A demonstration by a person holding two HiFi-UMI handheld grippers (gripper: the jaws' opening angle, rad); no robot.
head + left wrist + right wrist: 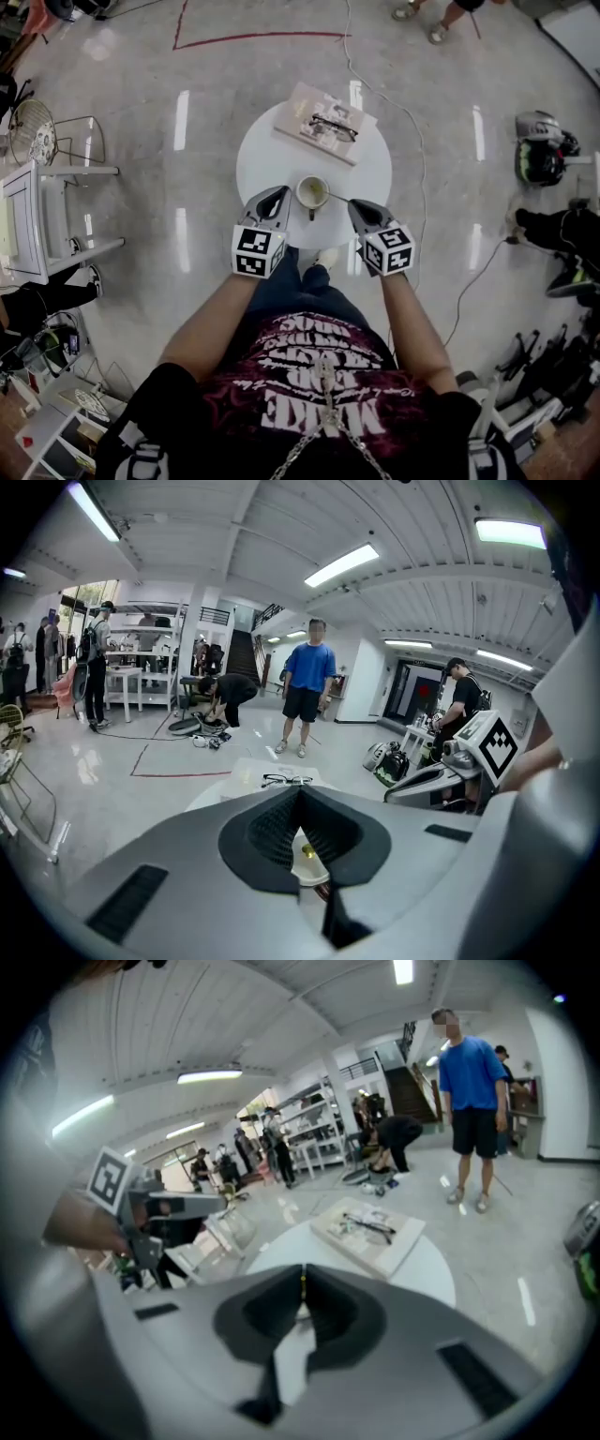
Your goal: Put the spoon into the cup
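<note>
Standing on the shiny grey floor, a round white table is carrying all the things of the task. A pale book is lying at the table's far edge. The person is holding both grippers over the near edge.

The left gripper is hovering just beside the white cup, on its left. Its jaws are pressing together at the tips with nothing caught between them, and the cup is showing through the hollow behind the tips. The right gripper is waiting at the cup's other side, and its jaws are clenching the thin handle of the spoon.

The cup is standing upright near the middle of the table, and its handle is pointing toward the person. A pair of dark glasses is resting on top of the book. The spoon is reaching from the right gripper across to the cup, and its far end is lying at the rim.
</note>
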